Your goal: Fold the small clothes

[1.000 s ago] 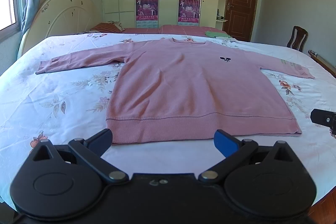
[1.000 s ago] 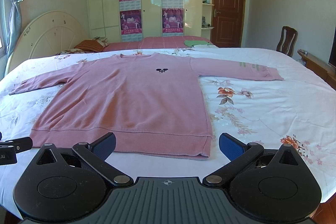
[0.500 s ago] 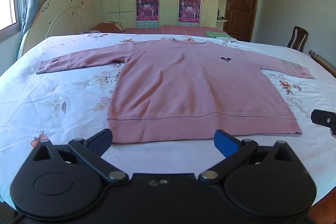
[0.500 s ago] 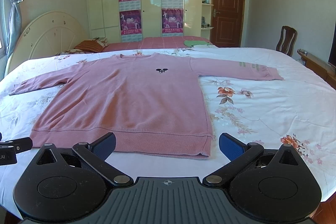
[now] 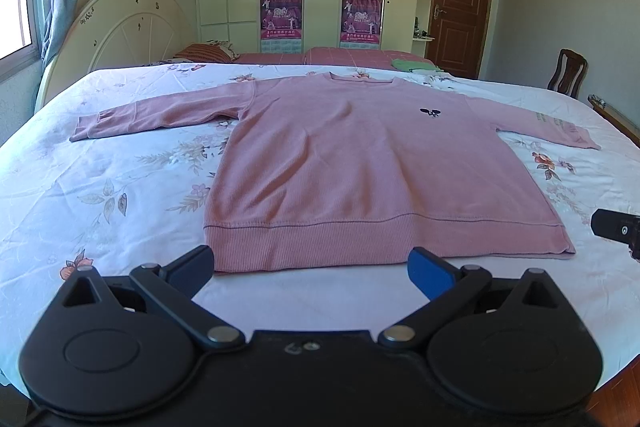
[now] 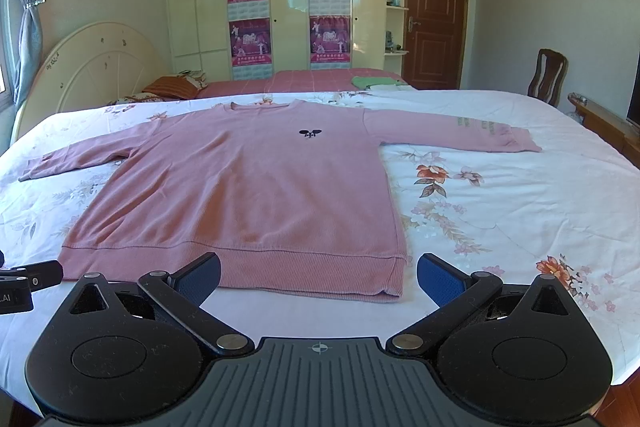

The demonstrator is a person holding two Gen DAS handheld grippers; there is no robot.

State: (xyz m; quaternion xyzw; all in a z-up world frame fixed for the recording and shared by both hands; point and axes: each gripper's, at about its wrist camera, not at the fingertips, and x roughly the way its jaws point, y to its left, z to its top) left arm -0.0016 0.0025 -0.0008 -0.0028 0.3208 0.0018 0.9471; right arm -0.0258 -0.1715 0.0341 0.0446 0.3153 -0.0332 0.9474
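A pink long-sleeved sweater [image 5: 360, 163] lies flat and face up on the bed, both sleeves spread out, hem nearest me. It also shows in the right wrist view [image 6: 256, 195]. My left gripper [image 5: 312, 265] is open and empty, just above the bed in front of the hem's left half. My right gripper [image 6: 318, 273] is open and empty in front of the hem's right corner. Each gripper's tip shows at the edge of the other's view.
The bed has a white floral sheet [image 5: 100, 187] and a cream headboard [image 5: 120, 27] on the left. A second bed with a green cloth [image 6: 372, 81] stands behind. A wardrobe, a brown door and a wooden chair [image 6: 548, 75] line the back and right.
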